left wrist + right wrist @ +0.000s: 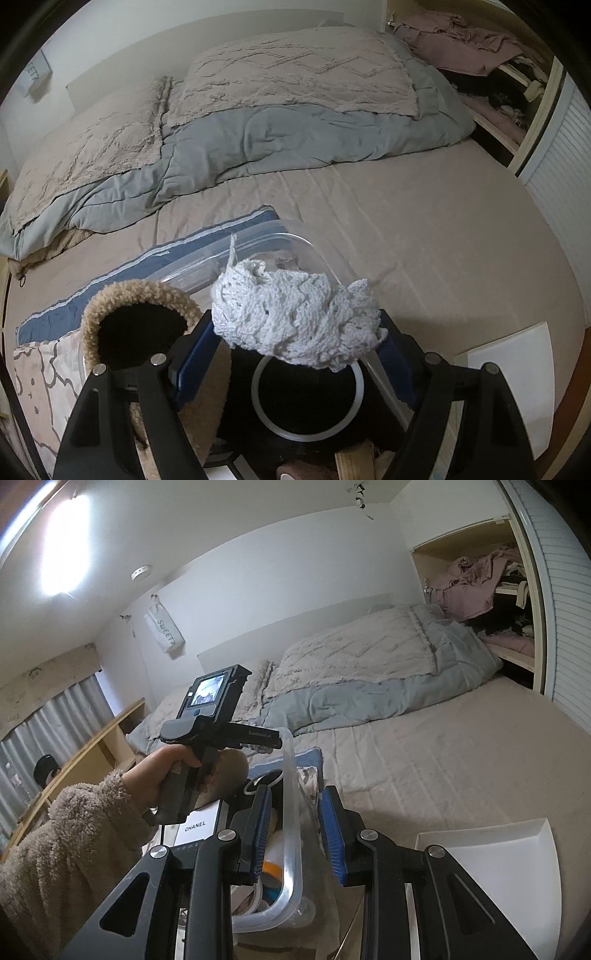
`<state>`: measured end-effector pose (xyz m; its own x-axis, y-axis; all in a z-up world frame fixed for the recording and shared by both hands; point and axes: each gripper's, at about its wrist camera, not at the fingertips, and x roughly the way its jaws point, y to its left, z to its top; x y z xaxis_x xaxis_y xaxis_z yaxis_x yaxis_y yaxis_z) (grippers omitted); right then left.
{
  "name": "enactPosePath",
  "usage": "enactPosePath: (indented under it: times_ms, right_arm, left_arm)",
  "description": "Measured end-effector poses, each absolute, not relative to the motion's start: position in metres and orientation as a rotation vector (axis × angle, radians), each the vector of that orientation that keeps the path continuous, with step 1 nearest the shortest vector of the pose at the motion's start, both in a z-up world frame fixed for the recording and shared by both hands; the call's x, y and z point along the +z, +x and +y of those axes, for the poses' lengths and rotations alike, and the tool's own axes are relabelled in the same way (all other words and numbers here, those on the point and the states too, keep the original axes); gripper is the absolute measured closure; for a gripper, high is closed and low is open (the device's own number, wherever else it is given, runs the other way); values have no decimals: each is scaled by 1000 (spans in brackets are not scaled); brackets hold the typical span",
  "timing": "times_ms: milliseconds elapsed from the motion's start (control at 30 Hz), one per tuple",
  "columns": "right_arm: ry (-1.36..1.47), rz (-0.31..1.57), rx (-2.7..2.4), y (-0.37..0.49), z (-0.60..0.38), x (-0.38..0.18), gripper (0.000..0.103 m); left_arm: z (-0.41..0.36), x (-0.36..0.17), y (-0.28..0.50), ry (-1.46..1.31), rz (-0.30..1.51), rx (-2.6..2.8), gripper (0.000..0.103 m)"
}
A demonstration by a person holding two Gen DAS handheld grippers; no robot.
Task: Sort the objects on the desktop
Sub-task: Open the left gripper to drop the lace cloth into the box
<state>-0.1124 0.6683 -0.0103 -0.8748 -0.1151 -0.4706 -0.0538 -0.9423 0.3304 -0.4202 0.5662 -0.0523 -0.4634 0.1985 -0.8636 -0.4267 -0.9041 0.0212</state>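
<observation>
A white crocheted piece (pixel 295 321) hangs between the blue pads of my left gripper (pixel 297 328), which is shut on it. Right under it stands a clear plastic bin (pixel 295 240) on the bed. The bin holds a tan fuzzy slipper (pixel 140 299) and a black round thing with a white ring (pixel 306 402). In the right wrist view my right gripper (pixel 295 830) is shut on the bin's clear rim (pixel 291 794), one pad on each side of the wall. A hand in a fuzzy sleeve (pixel 166 775) holds the left gripper's body (pixel 218 709) over the bin.
A white tray (pixel 498 867) lies on the beige sheet to the right of the bin. A blue cloth (pixel 147 266) lies behind the bin, and a white Chanel box (pixel 195 827) sits to its left. Pillows and a grey duvet (pixel 295 140) fill the bed's far end.
</observation>
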Motion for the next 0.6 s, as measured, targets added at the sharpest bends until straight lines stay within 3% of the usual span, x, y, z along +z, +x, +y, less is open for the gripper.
enactPosePath:
  times_ms: [167, 233, 300, 600]
  right_arm:
    - [783, -511, -2955, -114, 666, -13, 74]
    - [790, -501, -2949, -115, 665, -15, 74]
    - [794, -492, -2947, -115, 663, -16, 74]
    - [803, -498, -2941, -117, 666, -16, 74]
  left_arm:
    - [562, -51, -421, -1372, 272, 2390, 17]
    - [560, -48, -421, -1357, 241, 2408, 4]
    - [559, -45, -420, -1346, 222, 2423, 1]
    - [558, -42, -417, -1327, 265, 2429, 1]
